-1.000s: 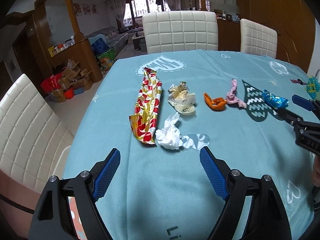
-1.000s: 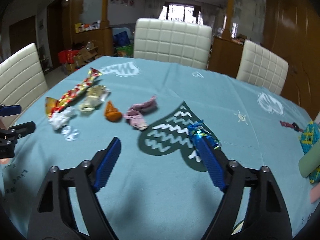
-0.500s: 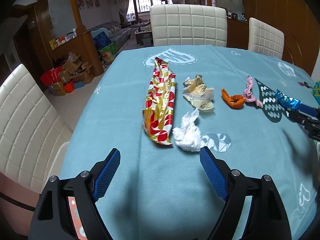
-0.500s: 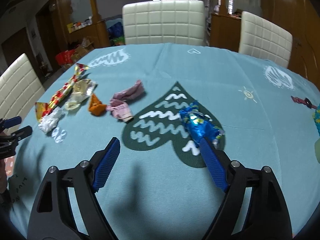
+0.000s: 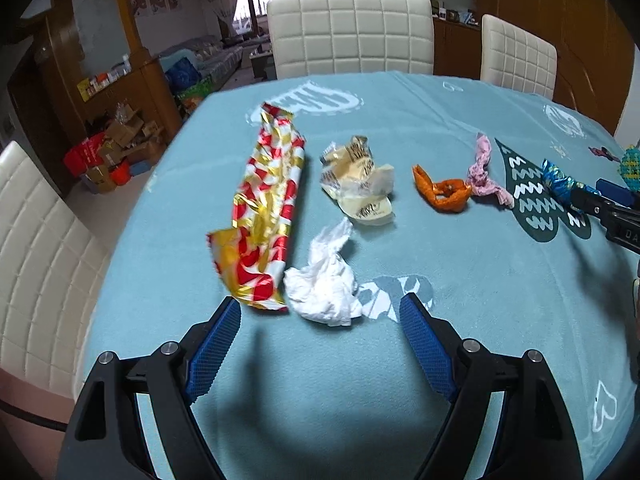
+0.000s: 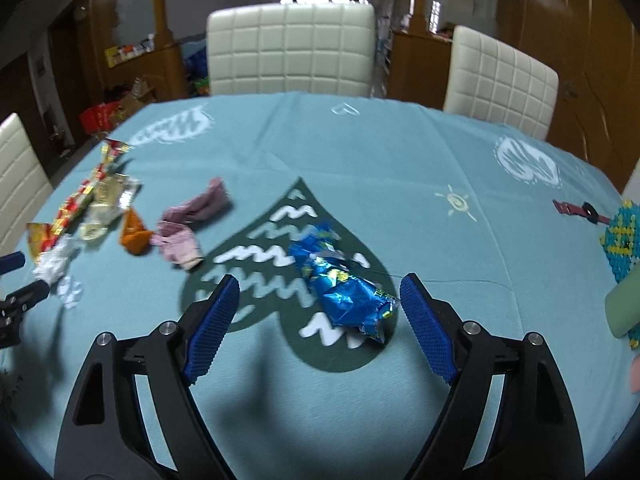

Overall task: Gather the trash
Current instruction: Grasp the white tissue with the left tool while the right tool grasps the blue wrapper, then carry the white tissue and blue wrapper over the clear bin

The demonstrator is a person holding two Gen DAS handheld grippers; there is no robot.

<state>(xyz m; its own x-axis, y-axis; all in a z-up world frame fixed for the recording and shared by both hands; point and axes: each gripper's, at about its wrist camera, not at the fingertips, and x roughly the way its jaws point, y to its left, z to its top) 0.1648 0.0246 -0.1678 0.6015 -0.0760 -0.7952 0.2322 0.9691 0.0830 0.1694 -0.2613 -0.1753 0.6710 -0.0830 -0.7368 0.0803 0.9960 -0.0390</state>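
Observation:
Trash lies in a row on the blue tablecloth. My left gripper is open, its tips just short of a crumpled white tissue and a red-and-gold foil wrapper. Beyond lie a cream wrapper, an orange wrapper and a pink wrapper. My right gripper is open, with a crumpled blue foil wrapper lying between its fingertips on the dark heart print. The blue wrapper also shows in the left wrist view.
White padded chairs stand at the far side and one at the left. A beaded blue-green item, a pale green object and a small dark red thing lie at the table's right edge.
Both grippers have moved forward and lower toward the trash. The white tissue now sits near the left fingertips, and the blue wrapper now lies between the right fingertips.

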